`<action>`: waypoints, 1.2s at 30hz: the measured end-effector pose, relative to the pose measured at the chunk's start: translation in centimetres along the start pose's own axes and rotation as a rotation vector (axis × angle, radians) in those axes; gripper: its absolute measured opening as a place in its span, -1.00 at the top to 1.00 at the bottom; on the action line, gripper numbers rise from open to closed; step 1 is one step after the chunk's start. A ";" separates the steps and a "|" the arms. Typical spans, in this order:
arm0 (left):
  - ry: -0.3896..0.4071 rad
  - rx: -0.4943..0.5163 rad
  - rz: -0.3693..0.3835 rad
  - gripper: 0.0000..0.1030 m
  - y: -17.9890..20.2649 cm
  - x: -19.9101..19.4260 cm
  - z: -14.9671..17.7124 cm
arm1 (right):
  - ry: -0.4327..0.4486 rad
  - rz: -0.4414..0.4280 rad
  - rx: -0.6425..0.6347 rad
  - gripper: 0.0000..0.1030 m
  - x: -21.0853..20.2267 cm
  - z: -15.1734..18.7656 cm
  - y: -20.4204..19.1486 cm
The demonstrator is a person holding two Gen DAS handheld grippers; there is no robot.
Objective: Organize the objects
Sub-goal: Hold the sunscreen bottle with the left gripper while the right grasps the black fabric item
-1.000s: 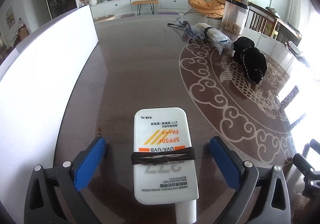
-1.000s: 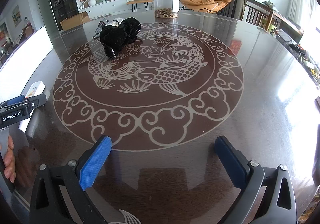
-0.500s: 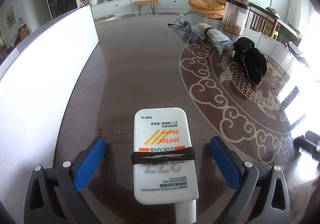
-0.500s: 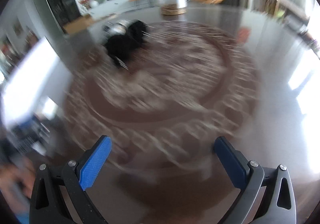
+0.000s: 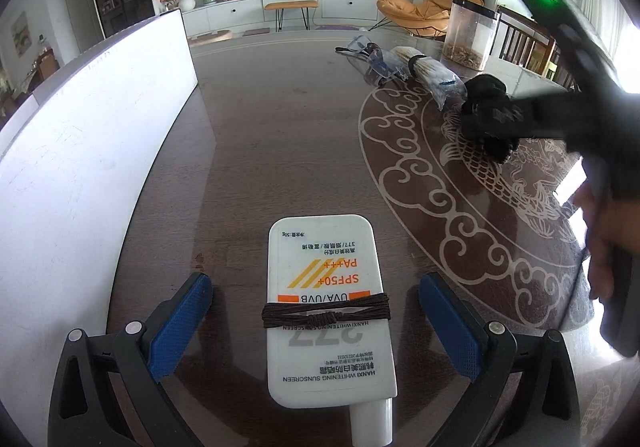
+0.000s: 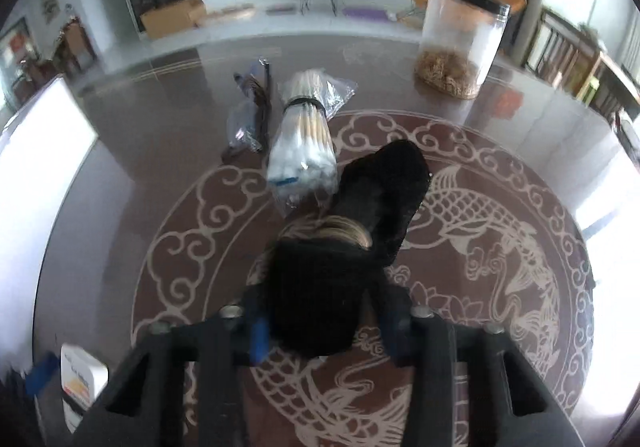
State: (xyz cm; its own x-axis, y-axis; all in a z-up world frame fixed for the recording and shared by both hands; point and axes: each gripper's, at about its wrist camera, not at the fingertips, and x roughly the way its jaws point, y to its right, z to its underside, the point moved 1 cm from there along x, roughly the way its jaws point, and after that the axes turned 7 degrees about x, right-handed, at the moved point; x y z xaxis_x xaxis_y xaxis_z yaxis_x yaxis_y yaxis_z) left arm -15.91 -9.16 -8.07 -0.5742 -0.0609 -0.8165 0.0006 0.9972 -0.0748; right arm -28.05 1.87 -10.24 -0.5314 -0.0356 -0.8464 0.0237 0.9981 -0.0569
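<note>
A white sunscreen tube (image 5: pixel 330 311) with a brown cord band around it lies on the dark table between the fingers of my left gripper (image 5: pixel 316 321), which is open and not touching it. The tube also shows in the right wrist view (image 6: pixel 82 379). My right gripper (image 6: pixel 322 323) is shut on a black fabric bundle (image 6: pixel 344 267) over the carp inlay; the far part of the bundle still rests on the table. In the left wrist view the right gripper's body (image 5: pixel 580 95) covers part of the black bundle (image 5: pixel 486 113).
A bagged bundle of cotton swabs (image 6: pixel 304 151) and a clear plastic bag (image 6: pixel 248 119) lie beyond the black bundle. A clear jar (image 6: pixel 460 43) stands at the far right. A white board (image 5: pixel 80 151) runs along the table's left side.
My right gripper swept forward over the table to the black bundle and shut on it. My left gripper and the sunscreen tube have not moved.
</note>
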 end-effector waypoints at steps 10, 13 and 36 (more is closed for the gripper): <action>0.000 -0.001 0.000 -1.00 0.1 0.0 0.0 | 0.050 -0.186 0.154 0.39 -12.8 10.9 6.4; 0.000 -0.001 -0.001 -1.00 0.1 0.0 0.0 | 0.024 -0.228 0.233 0.35 -14.9 12.7 8.5; 0.100 -0.023 0.166 -0.03 0.1 -6.0 4.5 | -0.017 -0.180 0.135 0.39 -26.1 15.7 7.2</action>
State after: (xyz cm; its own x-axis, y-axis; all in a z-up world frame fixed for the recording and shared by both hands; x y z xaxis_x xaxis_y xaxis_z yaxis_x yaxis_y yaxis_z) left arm -8.78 -8.91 -5.81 -0.6465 0.1077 -0.7553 0.0835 0.9940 0.0702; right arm -0.73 9.14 3.11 -0.5226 -0.2149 -0.8250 0.0430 0.9599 -0.2772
